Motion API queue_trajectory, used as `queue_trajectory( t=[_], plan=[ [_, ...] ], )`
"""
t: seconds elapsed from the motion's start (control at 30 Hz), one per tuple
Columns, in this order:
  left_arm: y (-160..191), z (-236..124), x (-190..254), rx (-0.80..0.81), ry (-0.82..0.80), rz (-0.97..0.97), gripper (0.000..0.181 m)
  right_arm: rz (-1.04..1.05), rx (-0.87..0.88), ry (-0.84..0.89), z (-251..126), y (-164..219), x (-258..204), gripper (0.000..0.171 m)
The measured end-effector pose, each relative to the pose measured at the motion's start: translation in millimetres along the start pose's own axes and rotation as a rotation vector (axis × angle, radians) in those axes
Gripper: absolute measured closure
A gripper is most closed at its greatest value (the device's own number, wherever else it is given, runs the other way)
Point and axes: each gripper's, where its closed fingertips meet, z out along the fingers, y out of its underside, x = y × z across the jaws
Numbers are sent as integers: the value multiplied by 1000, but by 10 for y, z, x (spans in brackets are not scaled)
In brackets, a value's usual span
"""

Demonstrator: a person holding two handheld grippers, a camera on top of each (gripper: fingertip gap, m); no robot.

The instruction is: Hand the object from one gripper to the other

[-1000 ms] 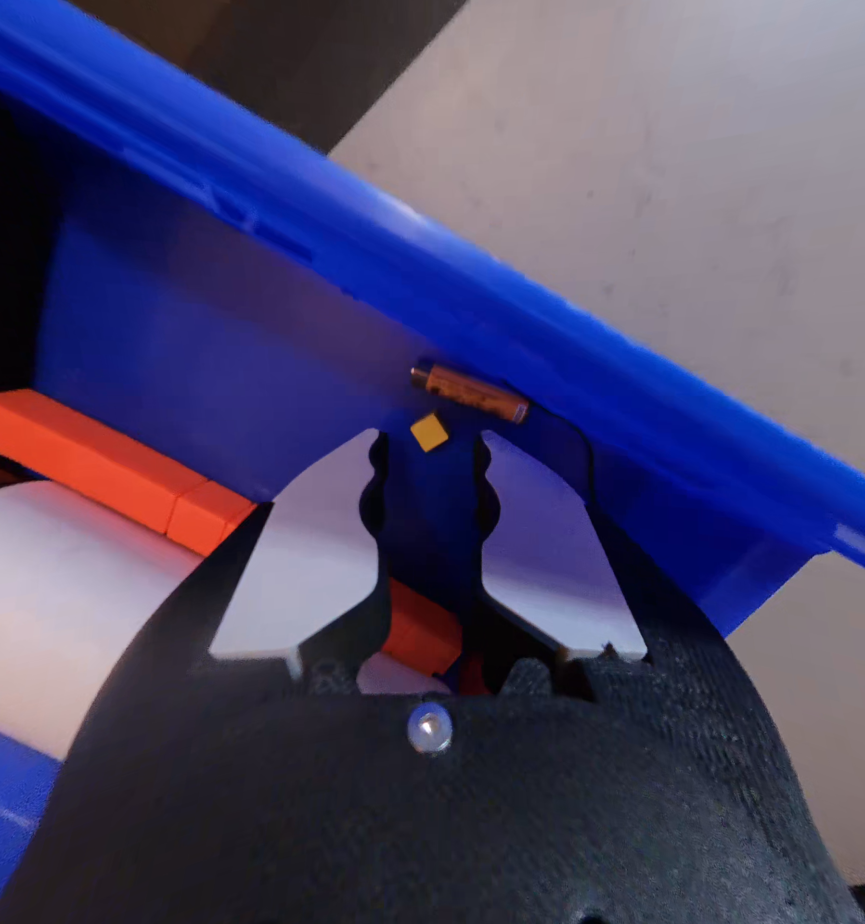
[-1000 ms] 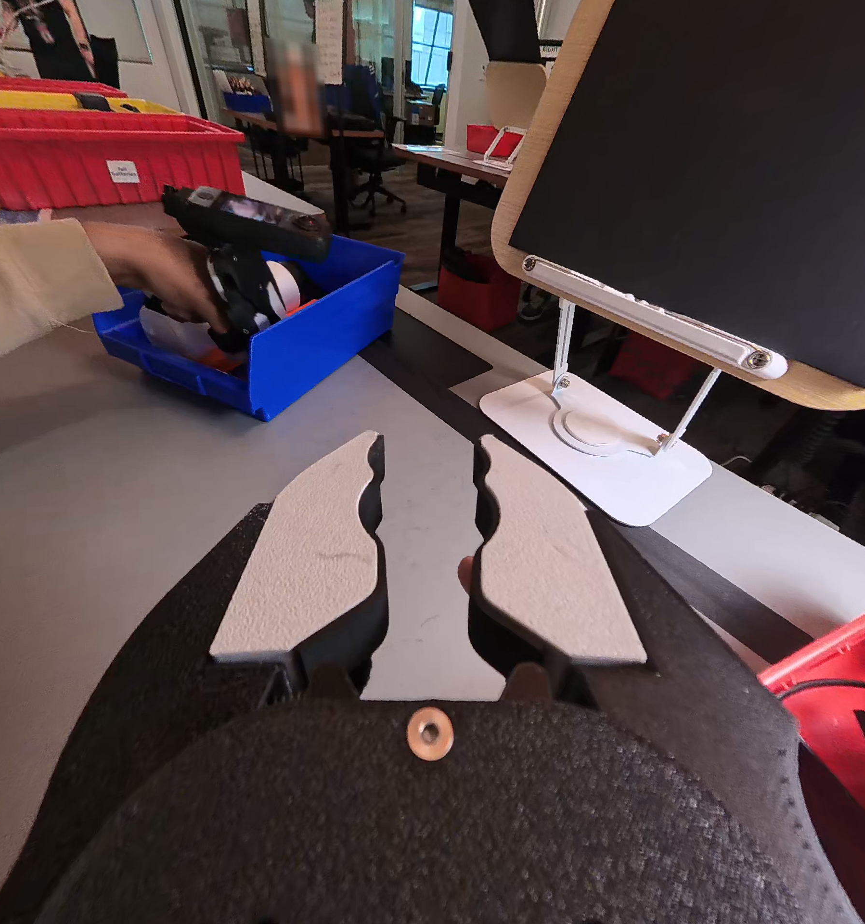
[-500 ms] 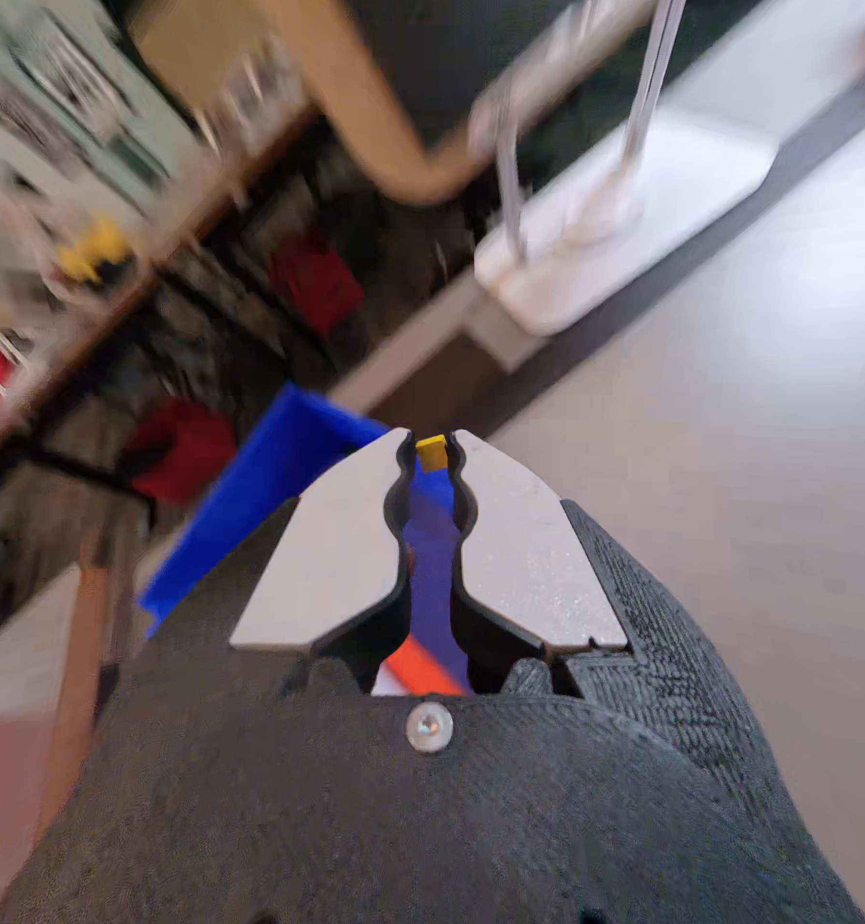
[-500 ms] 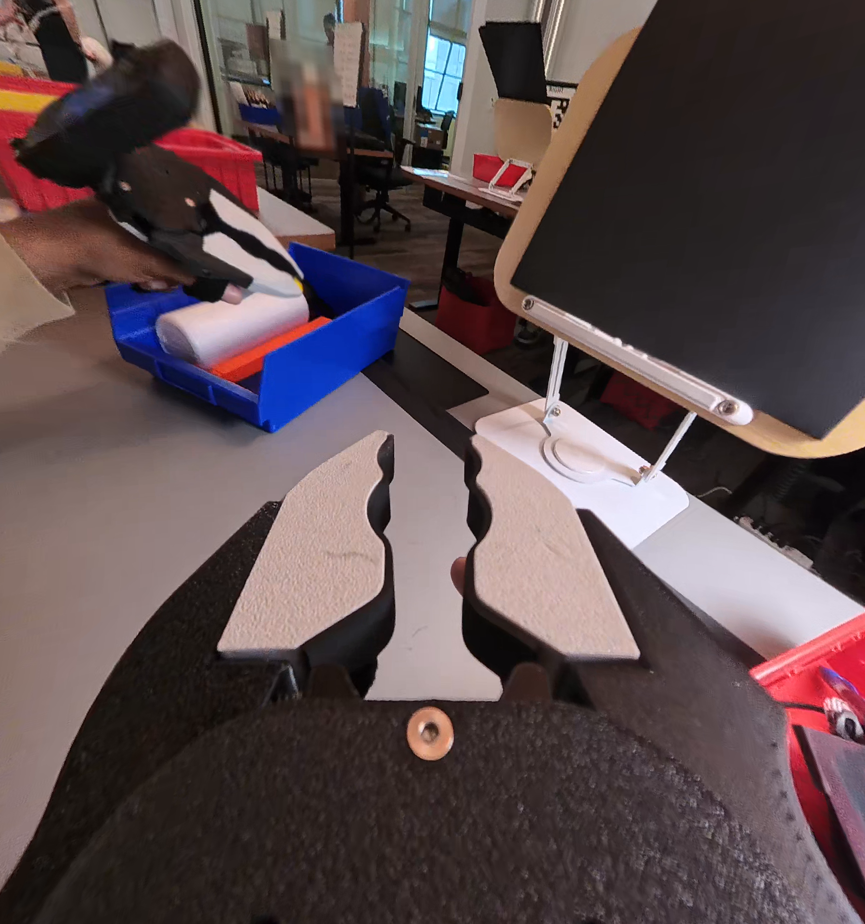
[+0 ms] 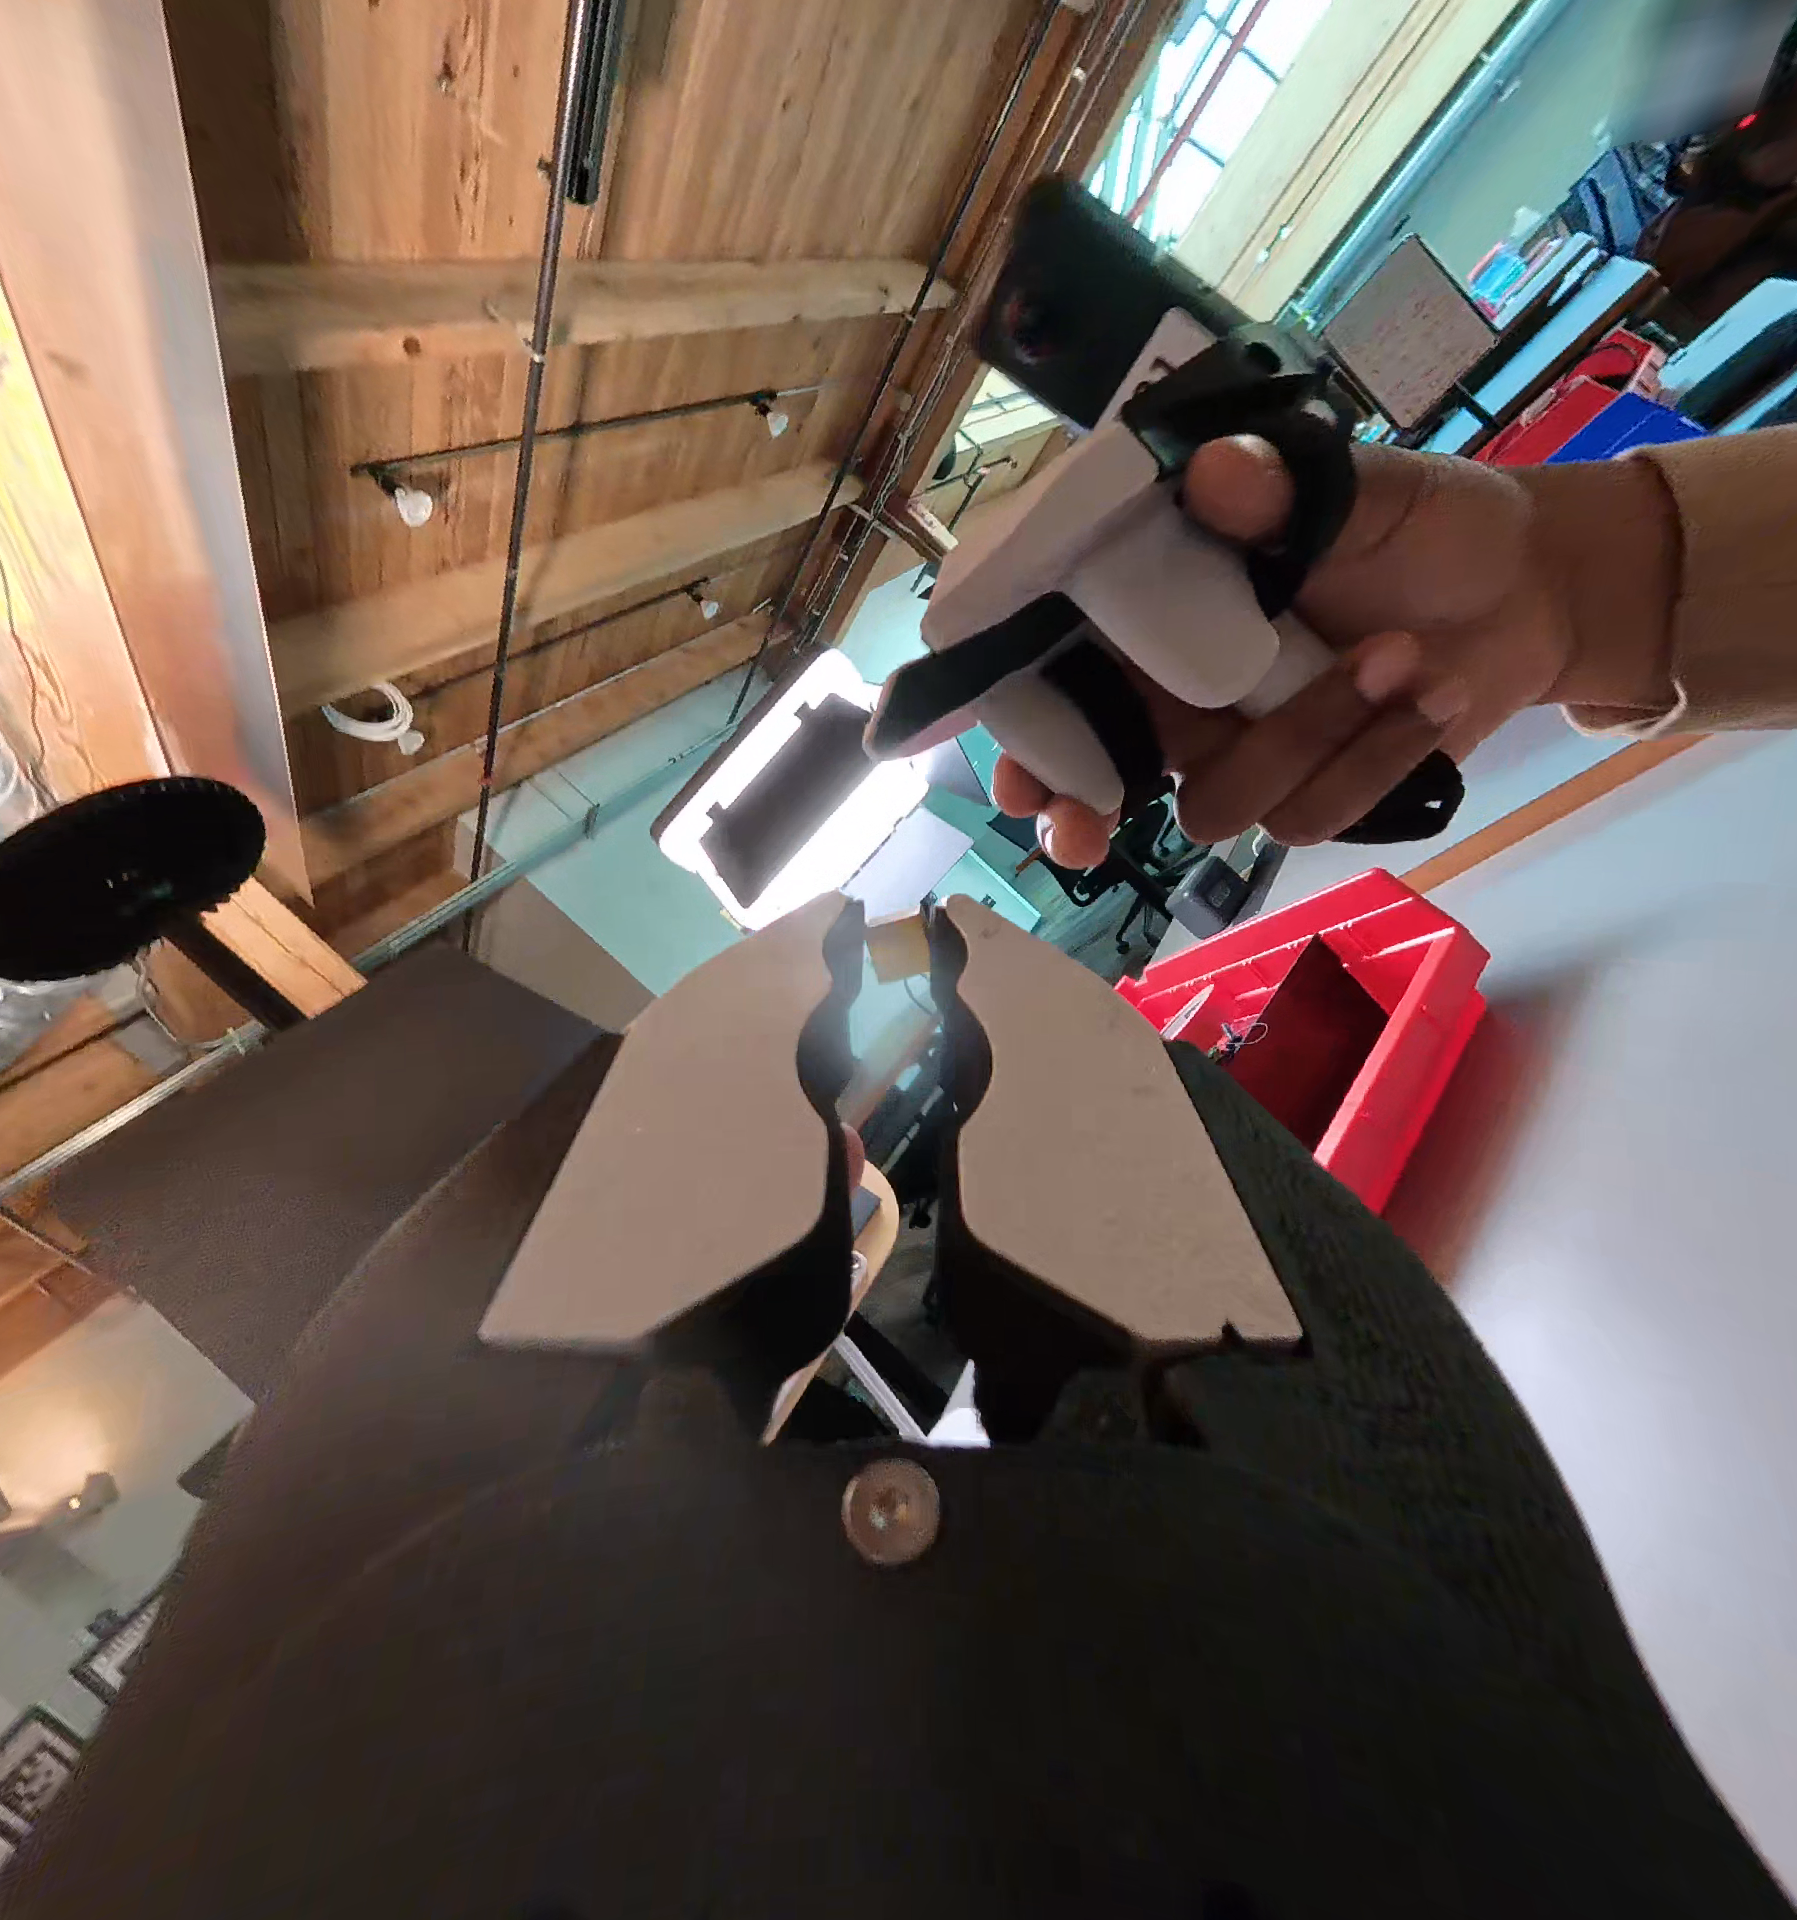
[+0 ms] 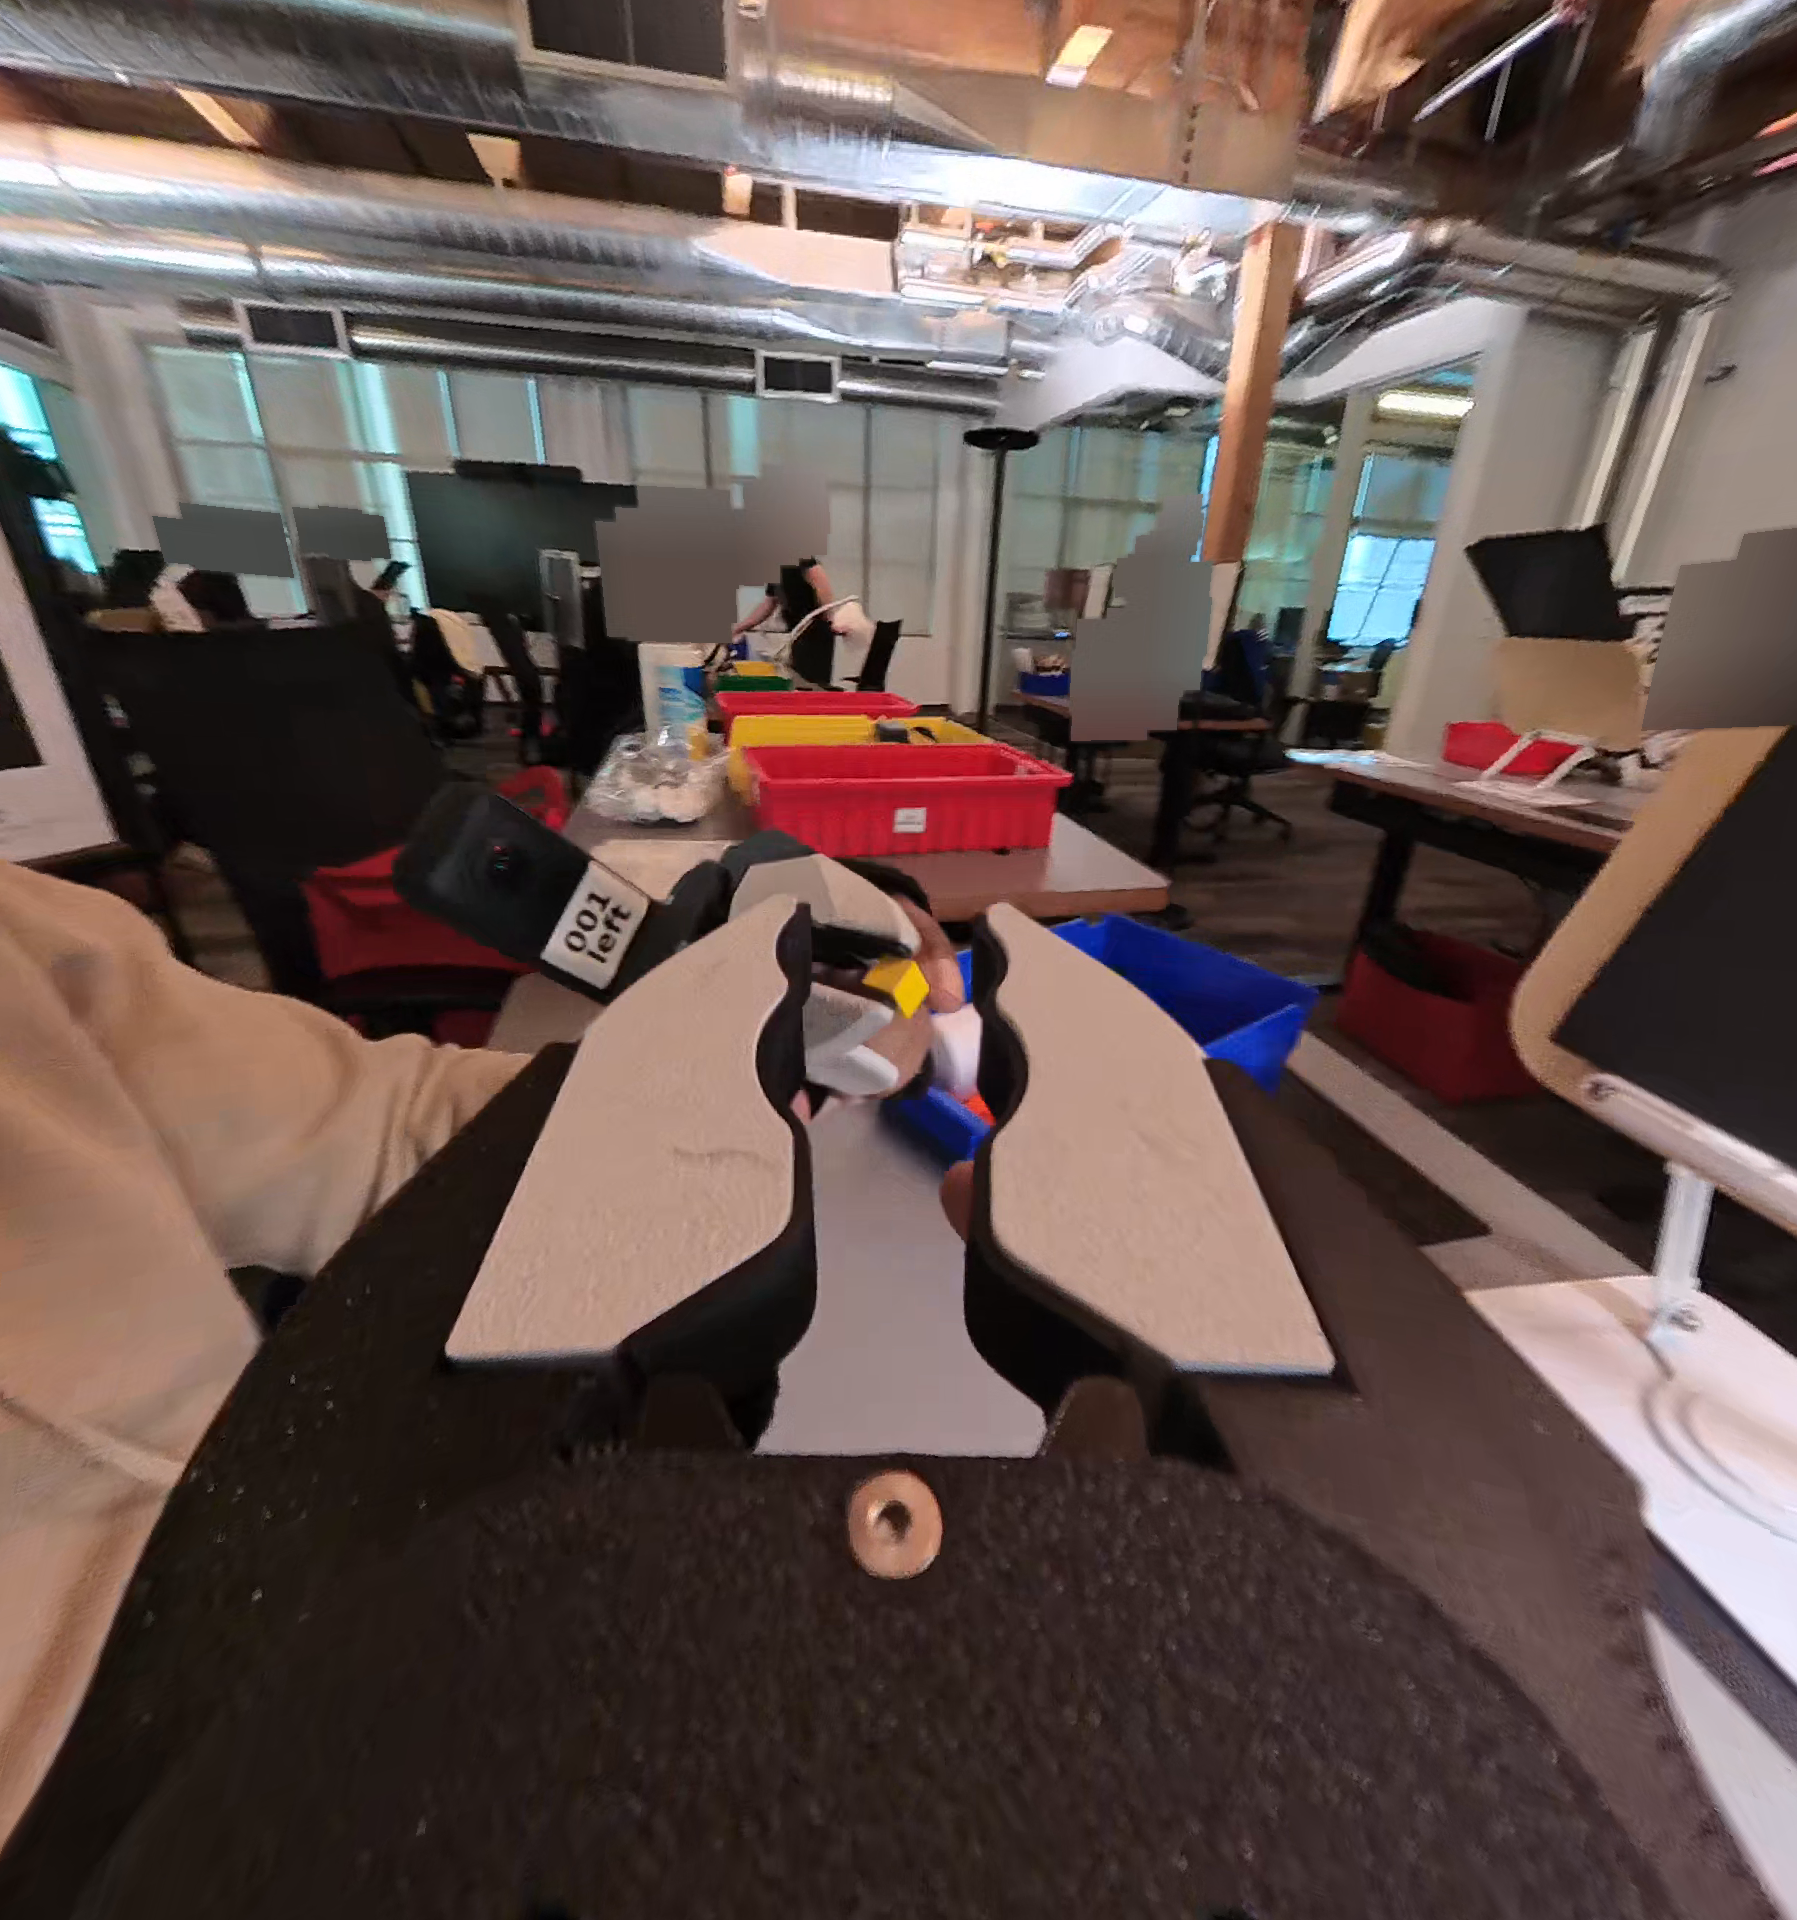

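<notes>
My left gripper point(image 5: 889, 925) is shut on a small yellow cube point(image 5: 899, 954), pinched at the fingertips and held in the air. The right wrist view shows the same cube point(image 6: 899, 985) sticking out of the left gripper point(image 6: 863, 971), which a hand in a beige sleeve holds. My right gripper point(image 6: 889, 930) is open. The cube shows between its two fingertips, with a gap on each side, so the pads do not press on it. In the left wrist view the right gripper point(image 5: 925, 686) hangs above and to the right of the cube, also held by a hand.
A blue bin point(image 6: 1195, 987) with a white roll and orange blocks stands on the grey table behind the grippers. A red bin point(image 5: 1393, 997) sits at the table's right. A tablet stand point(image 6: 1704, 987) with a white base point(image 6: 1600, 1403) is on the right. Red and yellow bins point(image 6: 894, 800) stand on the far table. Some 4 centimeters of space lies between my two pairs of fingers.
My left gripper shut on the yellow cube in the blue bin, lifted it out and swung it toward the right gripper. My right gripper rose off the table and turned to face it, still open.
</notes>
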Motion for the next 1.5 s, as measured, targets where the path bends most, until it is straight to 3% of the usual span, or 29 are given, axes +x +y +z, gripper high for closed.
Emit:
queue_trajectory(
  t=[0.17, 0.3, 0.37, 0.7, 0.83, 0.97, 1.07, 1.17, 1.27, 1.5],
  plan=[
    [-103, -26, 102, 4, 31, 109, 169, 46, -156, -9, 87, 275, -27, 142],
    [-127, -43, 198, -15, 63, 208, 169, 175, -225, -130, 204, 486, -186, 145],
    [-151, -67, 208, -4, 78, 228, 170, 262, -196, -178, 204, 458, -211, 159],
    [-340, -146, 305, 44, 150, 291, 170, 525, -109, -458, 215, 409, -457, 157],
    [-332, -134, 215, 37, 139, 129, 168, 486, -75, -438, 220, 357, -430, 157],
    [-238, -114, -108, 59, 150, -505, 159, 202, 9, -193, 92, 156, -130, 157],
    [-71, -52, -104, -26, 257, -944, 155, -227, 13, 69, 0, 68, 45, 157],
    [-36, -9, 29, -48, 377, -1224, 149, -724, -27, 250, 40, 134, 42, 157],
    [-3, 15, 93, -55, 421, -1364, 149, -1024, -91, 318, 155, 303, 6, 157],
    [-41, -31, 174, -71, 519, -1412, 166, -1162, -103, 308, 242, 414, -73, 157]
  ],
)
